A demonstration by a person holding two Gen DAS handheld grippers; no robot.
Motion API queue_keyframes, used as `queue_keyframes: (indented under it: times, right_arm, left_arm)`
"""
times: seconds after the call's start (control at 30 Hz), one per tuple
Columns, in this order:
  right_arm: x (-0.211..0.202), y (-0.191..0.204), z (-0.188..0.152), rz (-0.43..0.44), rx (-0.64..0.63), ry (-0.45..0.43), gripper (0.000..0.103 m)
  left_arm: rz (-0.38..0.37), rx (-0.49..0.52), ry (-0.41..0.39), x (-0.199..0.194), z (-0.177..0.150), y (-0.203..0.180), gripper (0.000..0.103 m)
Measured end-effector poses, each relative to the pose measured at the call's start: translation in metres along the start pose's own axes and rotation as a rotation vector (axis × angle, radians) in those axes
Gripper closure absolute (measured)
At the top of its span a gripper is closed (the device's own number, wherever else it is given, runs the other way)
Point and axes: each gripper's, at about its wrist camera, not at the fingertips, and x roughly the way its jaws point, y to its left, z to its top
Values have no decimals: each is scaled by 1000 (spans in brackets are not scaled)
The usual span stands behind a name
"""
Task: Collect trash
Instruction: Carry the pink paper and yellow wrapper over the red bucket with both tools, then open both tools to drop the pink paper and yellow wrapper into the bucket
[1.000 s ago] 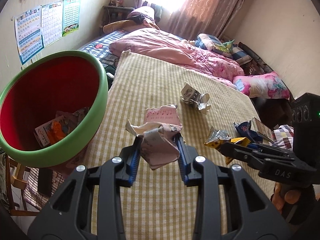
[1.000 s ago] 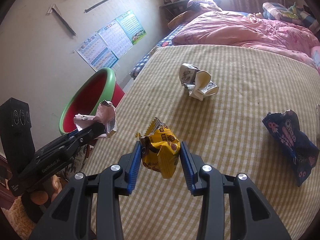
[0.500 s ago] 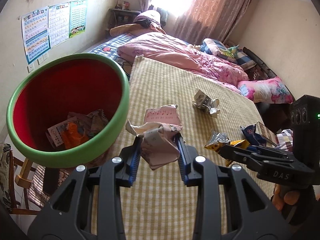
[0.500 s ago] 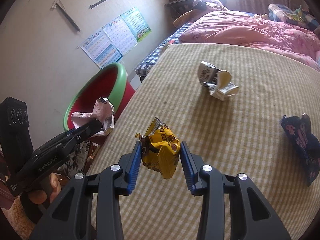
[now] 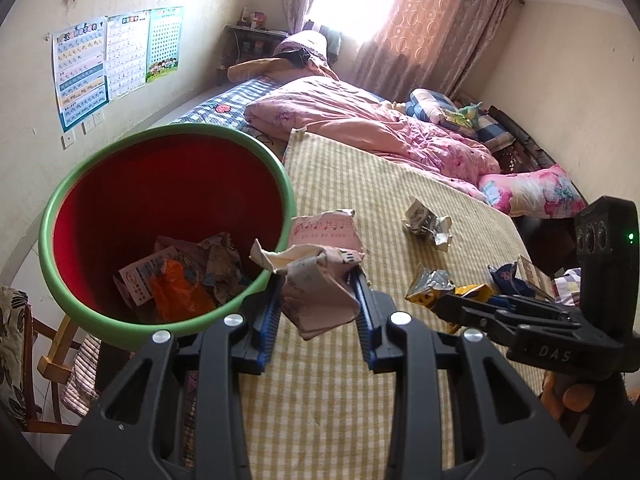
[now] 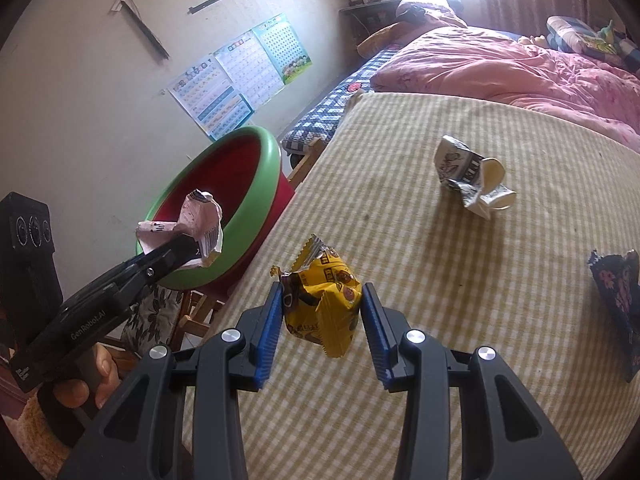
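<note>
Looking along the left gripper [image 5: 316, 300] in the left wrist view: its blue pads are clamping a crumpled pink paper [image 5: 320, 280] with printed music notes. The paper is hanging just past the near right edge of the bin [image 5: 168, 236], overlapping its green rim. The bin, red inside, is sitting left of the bed and is holding crumpled wrappers [image 5: 180, 276], one orange. The striped bedcover [image 5: 360, 184] is stretching away toward a pink quilt [image 5: 368, 128] at the far end. A crushed white carton [image 5: 428, 226] is lying on the cover, far right of the paper. At the right, the right gripper [image 5: 448, 300] is pinching a yellow wrapper [image 5: 444, 288]. A dark blue wrapper [image 5: 506, 276] is showing just behind it.

Looking along the right gripper [image 6: 320, 312] in the right wrist view: its pads are pressing on both sides of the yellow wrapper [image 6: 320, 304], holding it above the striped bedcover [image 6: 480, 280]. At the left, the left gripper [image 6: 188, 248] is gripping the pink paper [image 6: 188, 220] in front of the bin's [image 6: 256, 200] opening. The white carton [image 6: 472, 180] is resting far right on the cover, and the dark blue wrapper [image 6: 616, 292] is lying at the right edge. Posters [image 6: 240, 76] are hanging on the wall behind the bin.
</note>
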Motion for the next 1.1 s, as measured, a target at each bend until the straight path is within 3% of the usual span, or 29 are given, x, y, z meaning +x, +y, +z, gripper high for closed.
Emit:
queue_keyframes:
  times: [0.27, 0.53, 1.1]
  right_arm:
    - [1, 16, 11, 7, -16, -34, 64]
    - [7, 42, 36, 30, -61, -73, 64]
    - [53, 96, 76, 117, -101, -81, 63]
  left_arm:
    - [14, -9, -34, -9, 9, 14, 71]
    - [73, -45, -59, -14, 20, 48, 71]
    - [155, -85, -39, -7, 25, 93, 71]
